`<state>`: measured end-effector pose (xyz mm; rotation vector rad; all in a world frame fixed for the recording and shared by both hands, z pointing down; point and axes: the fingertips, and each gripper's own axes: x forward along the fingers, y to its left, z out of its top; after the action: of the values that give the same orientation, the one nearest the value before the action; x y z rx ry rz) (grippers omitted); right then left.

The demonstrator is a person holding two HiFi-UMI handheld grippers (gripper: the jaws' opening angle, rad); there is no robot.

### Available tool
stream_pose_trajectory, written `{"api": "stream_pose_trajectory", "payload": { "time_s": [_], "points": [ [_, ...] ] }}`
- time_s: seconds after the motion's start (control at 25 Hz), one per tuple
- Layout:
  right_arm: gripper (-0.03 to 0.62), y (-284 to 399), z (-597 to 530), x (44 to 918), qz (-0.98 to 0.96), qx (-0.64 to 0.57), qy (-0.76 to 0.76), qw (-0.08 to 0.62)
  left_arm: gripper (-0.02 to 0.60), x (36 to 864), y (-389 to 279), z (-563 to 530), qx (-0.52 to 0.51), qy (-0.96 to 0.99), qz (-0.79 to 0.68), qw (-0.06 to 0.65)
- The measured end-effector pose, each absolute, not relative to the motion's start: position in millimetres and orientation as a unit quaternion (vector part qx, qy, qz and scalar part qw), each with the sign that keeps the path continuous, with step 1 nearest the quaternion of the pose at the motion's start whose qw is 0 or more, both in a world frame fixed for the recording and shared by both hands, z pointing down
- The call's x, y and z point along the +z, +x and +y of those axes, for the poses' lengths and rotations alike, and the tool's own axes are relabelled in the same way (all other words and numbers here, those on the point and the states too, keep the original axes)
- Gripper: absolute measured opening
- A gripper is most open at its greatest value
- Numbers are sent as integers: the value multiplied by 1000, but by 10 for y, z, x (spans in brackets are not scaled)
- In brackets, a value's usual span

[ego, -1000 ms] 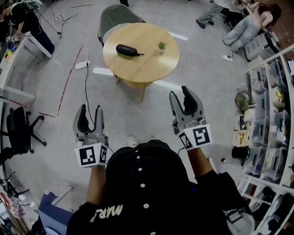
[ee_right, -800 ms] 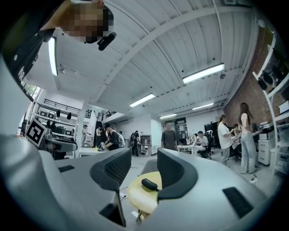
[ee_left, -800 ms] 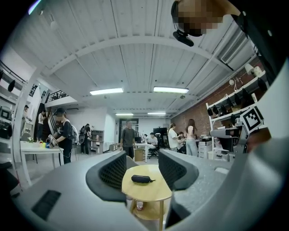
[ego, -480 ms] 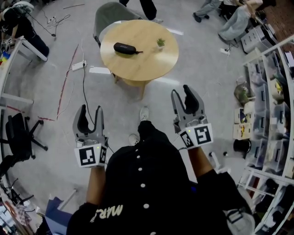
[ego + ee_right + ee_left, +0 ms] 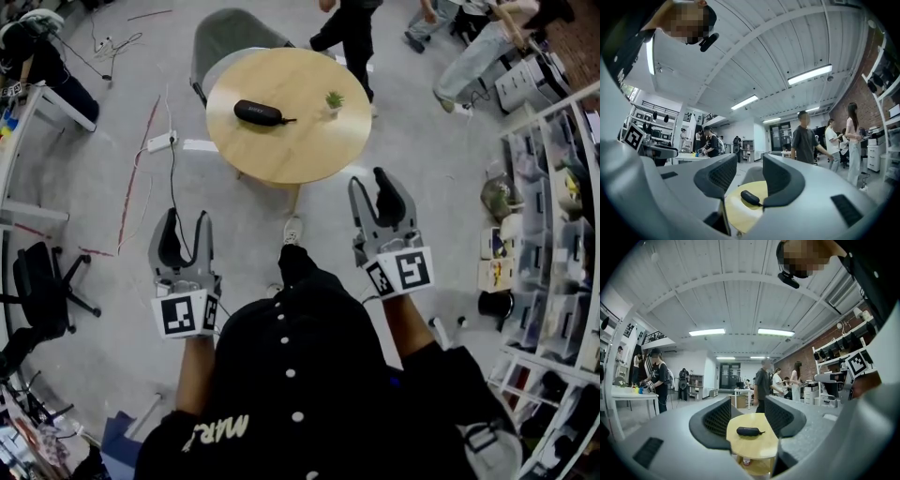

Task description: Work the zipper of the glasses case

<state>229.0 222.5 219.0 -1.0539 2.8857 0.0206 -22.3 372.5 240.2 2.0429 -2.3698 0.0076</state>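
A black zippered glasses case point(image 5: 258, 112) lies on a round wooden table point(image 5: 309, 141), with its pull tab pointing right. The case also shows in the left gripper view point(image 5: 748, 431) and in the right gripper view point(image 5: 749, 197), far ahead between the jaws. My left gripper point(image 5: 184, 232) hangs open at the lower left, well short of the table. My right gripper point(image 5: 374, 197) is open too, near the table's front edge. Neither holds anything.
A small potted plant point(image 5: 332, 98) stands on the table right of the case. A grey chair point(image 5: 225, 33) sits behind the table. A person point(image 5: 349, 28) walks past its far side, others stand at the back right. Shelving point(image 5: 553, 234) lines the right; cables point(image 5: 141, 159) lie left.
The table has drawn a little closer in the head view. A person has walked in behind the table from the left to its right rear. Both grippers stay open.
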Motion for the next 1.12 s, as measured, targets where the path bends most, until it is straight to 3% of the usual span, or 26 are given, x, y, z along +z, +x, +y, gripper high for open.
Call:
{"api": "stream_pose_trajectory", "payload": {
  "time_s": [0.64, 1.12],
  "points": [
    [163, 1509, 524, 2123, 945, 7, -324, 28, 206, 2288, -736, 1997, 42, 686, -726, -19],
    [163, 1117, -585, 2352, 957, -8, -290, 4, 206, 2398, -1023, 898, 8, 672, -740, 14]
  ]
}}
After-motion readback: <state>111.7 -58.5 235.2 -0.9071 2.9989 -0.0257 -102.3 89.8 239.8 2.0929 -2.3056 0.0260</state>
